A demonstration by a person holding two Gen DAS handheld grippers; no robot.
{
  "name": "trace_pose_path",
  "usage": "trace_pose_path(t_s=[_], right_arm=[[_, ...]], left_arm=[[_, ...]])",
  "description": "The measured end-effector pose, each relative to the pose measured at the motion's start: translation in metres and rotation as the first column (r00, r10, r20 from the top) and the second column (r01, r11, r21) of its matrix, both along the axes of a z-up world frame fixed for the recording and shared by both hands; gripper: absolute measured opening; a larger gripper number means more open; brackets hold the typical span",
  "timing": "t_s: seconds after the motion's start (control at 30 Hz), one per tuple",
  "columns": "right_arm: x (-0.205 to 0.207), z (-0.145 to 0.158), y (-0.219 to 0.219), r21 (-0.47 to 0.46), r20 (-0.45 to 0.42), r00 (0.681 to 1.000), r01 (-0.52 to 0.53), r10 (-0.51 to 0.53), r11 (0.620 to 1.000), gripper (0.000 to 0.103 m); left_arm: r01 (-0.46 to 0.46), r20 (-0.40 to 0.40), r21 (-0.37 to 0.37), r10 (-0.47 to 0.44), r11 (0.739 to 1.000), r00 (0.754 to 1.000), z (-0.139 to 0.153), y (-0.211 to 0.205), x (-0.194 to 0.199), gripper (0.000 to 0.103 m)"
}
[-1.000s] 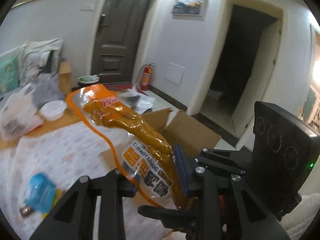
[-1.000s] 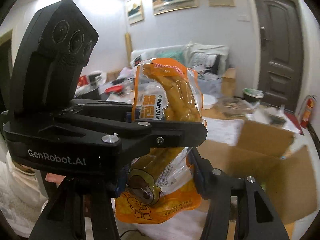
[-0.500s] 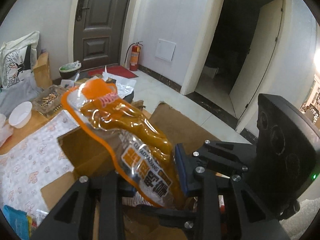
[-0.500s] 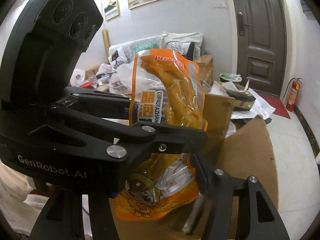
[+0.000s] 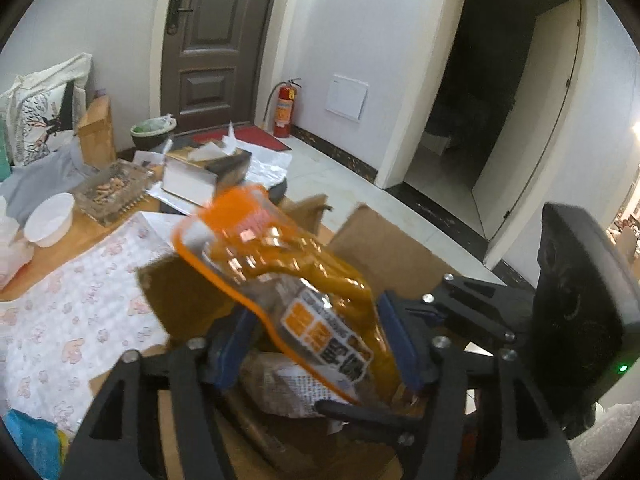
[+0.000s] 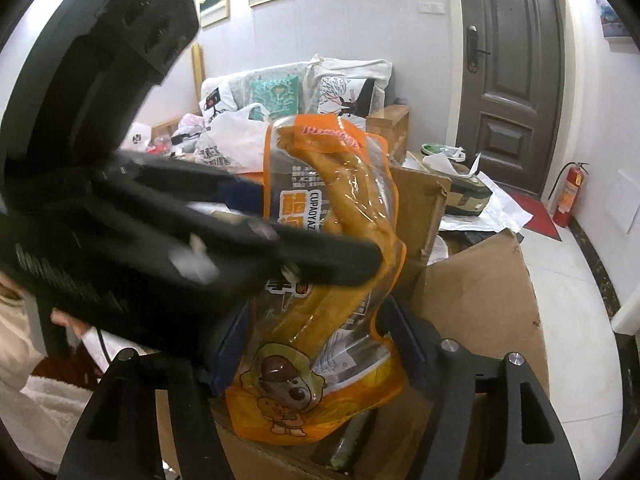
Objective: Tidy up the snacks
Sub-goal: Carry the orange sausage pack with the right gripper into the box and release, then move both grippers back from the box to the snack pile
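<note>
- Since the earlier frames, both grippers have carried the snack pouch (image 5: 320, 300) from beside the cardboard box (image 5: 384, 248) to a position directly over its open top; the left gripper's fingers, tight on the pouch before, now stand wider.
- The cardboard box sits at the table edge with its flaps raised. Inside it lies a brownish printed packet (image 5: 288, 388), and the right wrist view shows a dark elongated item (image 6: 352, 436) at the bottom.
- The left gripper (image 5: 316, 344) has its blue pads (image 5: 230, 352) spread to either side of the pouch; whether they touch it cannot be told.
- The right gripper (image 6: 316, 344) has its fingers apart, one at each edge of the pouch's lower end; firm contact cannot be confirmed.
- The pouch is orange-edged and transparent, tilted, with long yellow-brown pieces inside.
- Legible print on the pouch: "CUPAOYAZ", partly covered, beside large orange characters. A cartoon dog figure (image 6: 280, 376) marks its lower end.
- A white bowl (image 5: 50, 218) stands on the table, well apart from the box.
</note>
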State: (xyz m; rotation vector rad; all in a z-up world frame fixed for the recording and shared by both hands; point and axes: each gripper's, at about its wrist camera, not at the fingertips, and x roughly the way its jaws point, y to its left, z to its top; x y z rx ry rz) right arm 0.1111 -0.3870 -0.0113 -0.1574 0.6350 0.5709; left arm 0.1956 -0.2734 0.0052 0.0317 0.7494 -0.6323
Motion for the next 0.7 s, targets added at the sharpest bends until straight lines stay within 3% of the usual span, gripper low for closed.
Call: trace_pose_path(t_s=[0.27,0.7], right_arm=[[0.004,0.001,0.000,-0.012,-0.001,1.000,0.011,-0.011,1.000,0.068],[0.005,0.003,0.005,0.004,-0.008,1.000,0.003,-0.003,1.000,0.068]], left_arm=[[-0.058,0.012,0.004,0.058,0.998,0.998,0.001,0.023,-0.001,0.063],[-0.067,0.020,0.018,0.066,0.998,0.998,0.007,0.039,-0.019,0.063]])
